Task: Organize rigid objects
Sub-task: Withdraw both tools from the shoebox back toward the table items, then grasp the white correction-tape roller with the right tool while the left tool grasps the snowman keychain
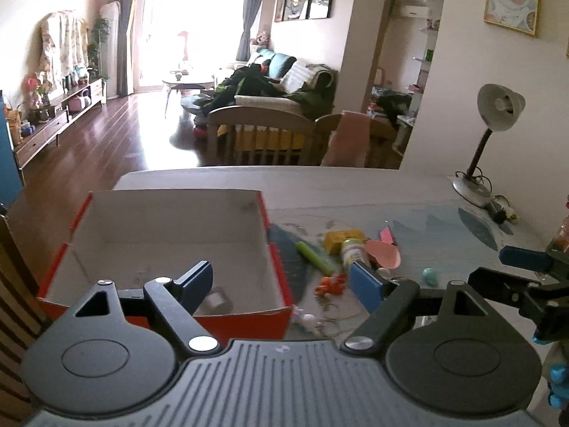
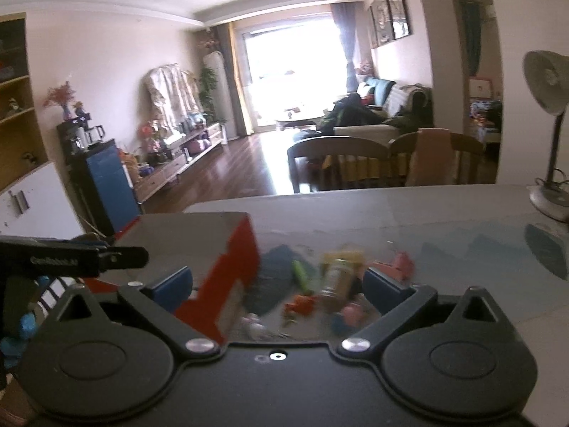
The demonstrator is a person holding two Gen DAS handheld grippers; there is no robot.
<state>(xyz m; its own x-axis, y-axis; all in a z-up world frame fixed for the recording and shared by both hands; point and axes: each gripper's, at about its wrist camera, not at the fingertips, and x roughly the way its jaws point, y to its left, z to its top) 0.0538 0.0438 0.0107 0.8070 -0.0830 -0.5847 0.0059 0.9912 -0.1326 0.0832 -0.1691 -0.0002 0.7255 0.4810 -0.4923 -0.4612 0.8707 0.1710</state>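
A red cardboard box (image 1: 281, 277) with a pale inside stands on the table at the left; a small grey object (image 1: 217, 301) lies in its near corner. Right of it lie a green stick (image 1: 314, 256), a yellow block (image 1: 338, 239), a small bottle (image 1: 352, 253), a pink paper piece (image 1: 384, 253), an orange toy (image 1: 332, 284) and a teal bead (image 1: 431, 274). My left gripper (image 1: 284, 281) is open, its left finger over the box. My right gripper (image 2: 281, 284) is open above the blurred pile; the box (image 2: 245, 249) is at its left.
A desk lamp (image 1: 494, 114) stands at the table's far right with its base (image 1: 471, 190) and cord. Wooden chairs (image 1: 263, 131) stand behind the far table edge. The right gripper shows in the left wrist view (image 1: 522, 259). White trinkets (image 1: 306, 320) lie by the box's near corner.
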